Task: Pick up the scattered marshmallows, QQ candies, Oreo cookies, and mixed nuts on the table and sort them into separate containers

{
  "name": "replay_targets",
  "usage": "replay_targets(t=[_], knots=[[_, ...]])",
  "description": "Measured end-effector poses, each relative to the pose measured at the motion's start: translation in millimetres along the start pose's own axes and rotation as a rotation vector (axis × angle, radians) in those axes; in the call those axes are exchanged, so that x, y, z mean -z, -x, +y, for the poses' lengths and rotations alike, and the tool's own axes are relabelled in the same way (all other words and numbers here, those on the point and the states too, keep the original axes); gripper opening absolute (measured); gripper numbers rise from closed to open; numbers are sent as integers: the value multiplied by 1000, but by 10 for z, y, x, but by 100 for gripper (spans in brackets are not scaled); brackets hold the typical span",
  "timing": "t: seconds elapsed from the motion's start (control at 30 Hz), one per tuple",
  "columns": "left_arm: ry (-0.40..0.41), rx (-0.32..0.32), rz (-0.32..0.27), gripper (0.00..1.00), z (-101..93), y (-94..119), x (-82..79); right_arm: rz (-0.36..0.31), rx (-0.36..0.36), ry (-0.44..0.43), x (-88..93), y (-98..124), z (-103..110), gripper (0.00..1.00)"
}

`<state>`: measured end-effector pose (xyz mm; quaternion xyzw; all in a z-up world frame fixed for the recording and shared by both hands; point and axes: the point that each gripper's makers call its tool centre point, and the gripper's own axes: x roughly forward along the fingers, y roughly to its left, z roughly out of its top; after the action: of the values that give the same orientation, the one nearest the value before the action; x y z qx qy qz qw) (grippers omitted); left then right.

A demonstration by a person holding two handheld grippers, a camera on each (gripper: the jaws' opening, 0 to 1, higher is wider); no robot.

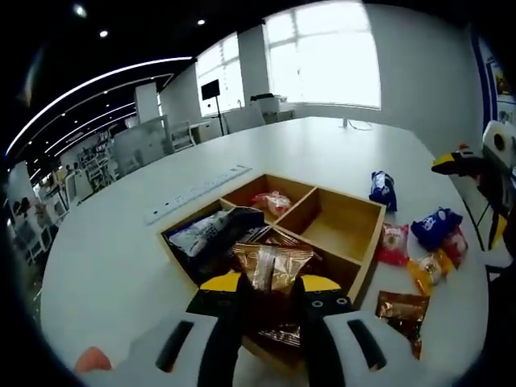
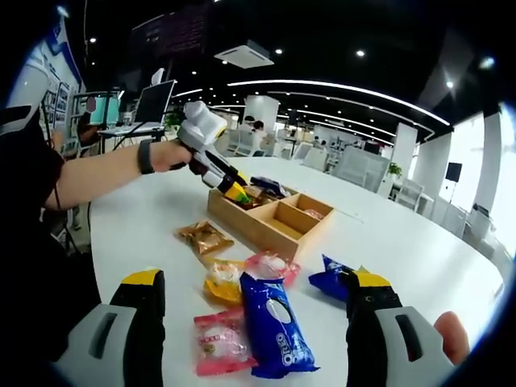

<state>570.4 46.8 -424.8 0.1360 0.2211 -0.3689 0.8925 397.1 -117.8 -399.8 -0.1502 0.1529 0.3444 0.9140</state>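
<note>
Left gripper (image 1: 270, 302) clamped on a gold nut packet (image 1: 272, 268) over the wooden box's (image 1: 364, 258) near compartment | right gripper (image 2: 254, 310) jaws wide apart, holding nothing, above a blue Oreo pack (image 2: 276, 324) and pink candy (image 2: 218, 341) | brown packet (image 2: 205, 237) on table (image 2: 403, 242) beside box.

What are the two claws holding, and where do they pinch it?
The left claw pinches a brown nut packet by its lower end, over the wooden box. The right claw is open, holding nothing.
</note>
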Motion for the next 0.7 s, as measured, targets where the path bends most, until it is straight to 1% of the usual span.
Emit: replay_targets(t=[0.3,0.37,0.47,0.53,0.7], knots=[[22,-1,-10,30,-1,6,-2,2,4,-2,4,2,-6,89],[45,9,-12,32,-19,0,15,5,6,-2,11,-3,-9,89],[47,8,-12,33,-24,-6,41,4,0,-4,12,-8,5,89],[51,11,-17,34,-27,0,34,4,1,-3,13,-10,4,89],[61,14,-28,40,-35,3,8,3,2,-3,12,-7,-1,89]])
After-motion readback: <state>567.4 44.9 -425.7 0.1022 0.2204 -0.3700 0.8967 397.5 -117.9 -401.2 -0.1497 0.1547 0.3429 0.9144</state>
